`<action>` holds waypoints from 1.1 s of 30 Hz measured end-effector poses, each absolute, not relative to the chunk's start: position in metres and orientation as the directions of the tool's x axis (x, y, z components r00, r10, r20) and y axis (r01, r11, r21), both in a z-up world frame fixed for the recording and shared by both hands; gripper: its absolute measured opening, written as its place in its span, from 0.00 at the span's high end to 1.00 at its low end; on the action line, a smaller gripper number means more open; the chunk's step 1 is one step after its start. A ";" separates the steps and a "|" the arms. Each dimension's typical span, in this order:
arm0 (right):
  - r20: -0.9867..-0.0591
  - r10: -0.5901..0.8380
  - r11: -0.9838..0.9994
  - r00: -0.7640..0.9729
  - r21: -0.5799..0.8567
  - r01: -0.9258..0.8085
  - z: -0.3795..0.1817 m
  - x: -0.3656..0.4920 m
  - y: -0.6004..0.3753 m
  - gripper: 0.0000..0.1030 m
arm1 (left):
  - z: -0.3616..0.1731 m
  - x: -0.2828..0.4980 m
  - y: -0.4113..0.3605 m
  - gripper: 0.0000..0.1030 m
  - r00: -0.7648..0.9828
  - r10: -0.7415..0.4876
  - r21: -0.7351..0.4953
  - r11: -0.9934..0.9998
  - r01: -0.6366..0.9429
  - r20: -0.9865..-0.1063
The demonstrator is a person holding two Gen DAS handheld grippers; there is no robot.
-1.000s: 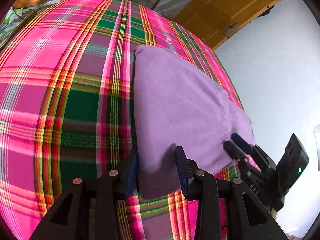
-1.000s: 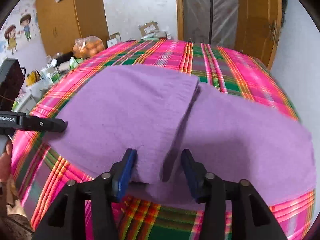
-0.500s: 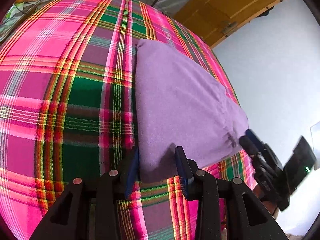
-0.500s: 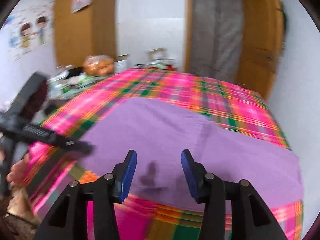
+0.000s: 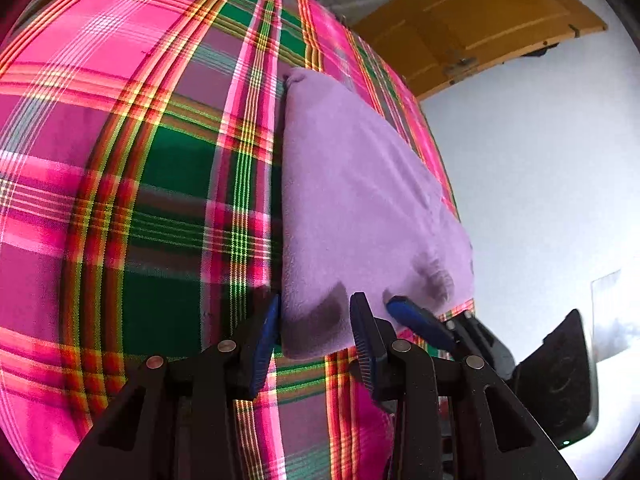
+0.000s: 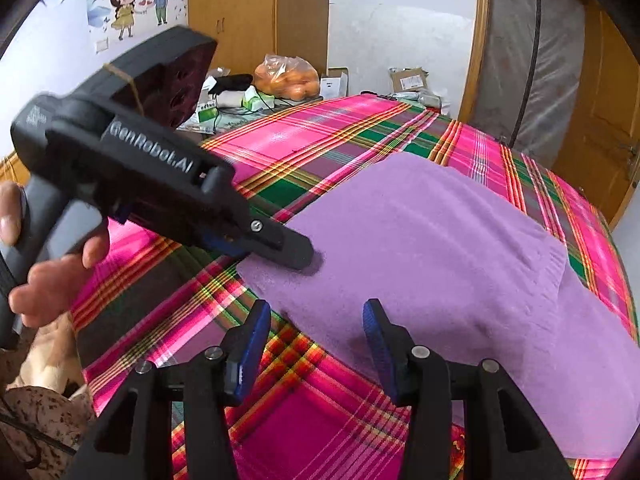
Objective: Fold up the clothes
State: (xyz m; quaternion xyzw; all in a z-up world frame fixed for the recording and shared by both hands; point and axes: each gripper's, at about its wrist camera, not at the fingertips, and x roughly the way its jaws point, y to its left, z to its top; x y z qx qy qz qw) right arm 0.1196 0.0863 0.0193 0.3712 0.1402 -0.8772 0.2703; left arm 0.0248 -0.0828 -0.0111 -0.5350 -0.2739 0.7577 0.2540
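Note:
A purple fleece garment lies folded on the pink and green plaid bedsheet. Its upper layer ends in an edge at the right. My left gripper is open, with the garment's near left corner lying between its fingers. In the right wrist view the left gripper rests its tip on that corner, and a hand holds its handle. My right gripper is open just above the garment's near edge, nothing pinched. From the left wrist view the right gripper sits close beside the left one.
Past the bed's far end stand a bag of oranges, small boxes and clutter on a low surface. A wooden wardrobe and a wrapped mattress line the back wall. A white wall borders the bed's right side.
My right gripper has swung left along the garment's near edge and now sits next to the left gripper. The left gripper has stayed at the near left corner.

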 end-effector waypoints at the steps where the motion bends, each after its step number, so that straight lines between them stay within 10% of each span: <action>1: -0.728 -0.369 -0.813 -0.578 -0.048 0.580 0.019 0.119 0.085 0.52 | -0.012 0.024 -0.083 0.65 -0.292 0.684 -0.694 -0.715 -0.087 -0.668; 16: -0.722 -0.225 -0.829 -0.655 -0.212 0.518 0.016 0.113 0.058 0.48 | 0.003 0.013 -0.078 0.65 -0.255 0.782 -0.792 -0.605 -0.088 -0.569; 23: -0.728 -0.215 -0.860 -0.651 -0.174 0.479 0.018 0.103 0.062 0.87 | -0.001 0.011 -0.086 0.65 -0.268 0.778 -0.796 -0.602 -0.059 -0.568; 33: -0.650 -0.328 -0.887 -0.685 -0.038 0.460 0.051 0.114 0.089 0.90 | -0.007 -0.033 -0.077 0.59 -0.281 0.747 -0.775 -0.632 -0.018 -0.603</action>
